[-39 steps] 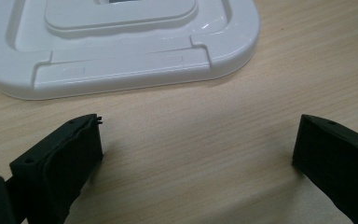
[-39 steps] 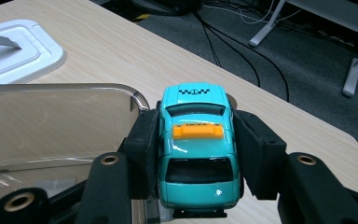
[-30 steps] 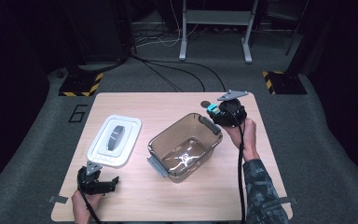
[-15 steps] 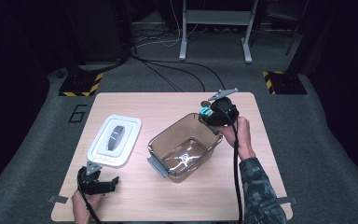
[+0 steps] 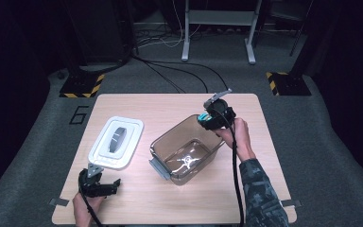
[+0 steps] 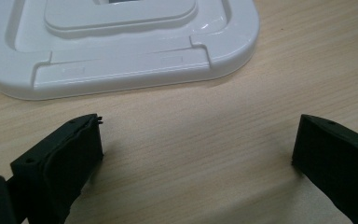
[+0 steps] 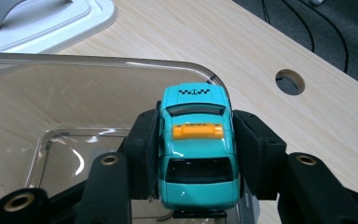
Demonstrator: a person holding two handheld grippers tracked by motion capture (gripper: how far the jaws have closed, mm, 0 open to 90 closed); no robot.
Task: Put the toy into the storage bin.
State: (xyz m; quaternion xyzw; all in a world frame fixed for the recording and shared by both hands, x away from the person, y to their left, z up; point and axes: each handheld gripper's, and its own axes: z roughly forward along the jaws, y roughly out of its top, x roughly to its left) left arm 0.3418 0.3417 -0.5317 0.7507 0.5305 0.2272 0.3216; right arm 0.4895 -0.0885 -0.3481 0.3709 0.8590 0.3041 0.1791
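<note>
1. Light wooden table (image 5: 170, 104), rectangular with rounded corners, standing on grey carpeted floor (image 5: 38, 142).
2. Round hole (image 7: 290, 81) through the tabletop near the far edge.
3. White lid (image 5: 116, 142) with grey handle, lying flat on the left part.
4. Clear plastic bin (image 5: 185, 150), lying open at the middle, set askew to the table edges, just right of the lid.

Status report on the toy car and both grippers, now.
Right gripper shut on teal toy taxi, held above the clear bin's rim. Left gripper open, empty, near the white lid. Nothing blocking the bin.
</note>
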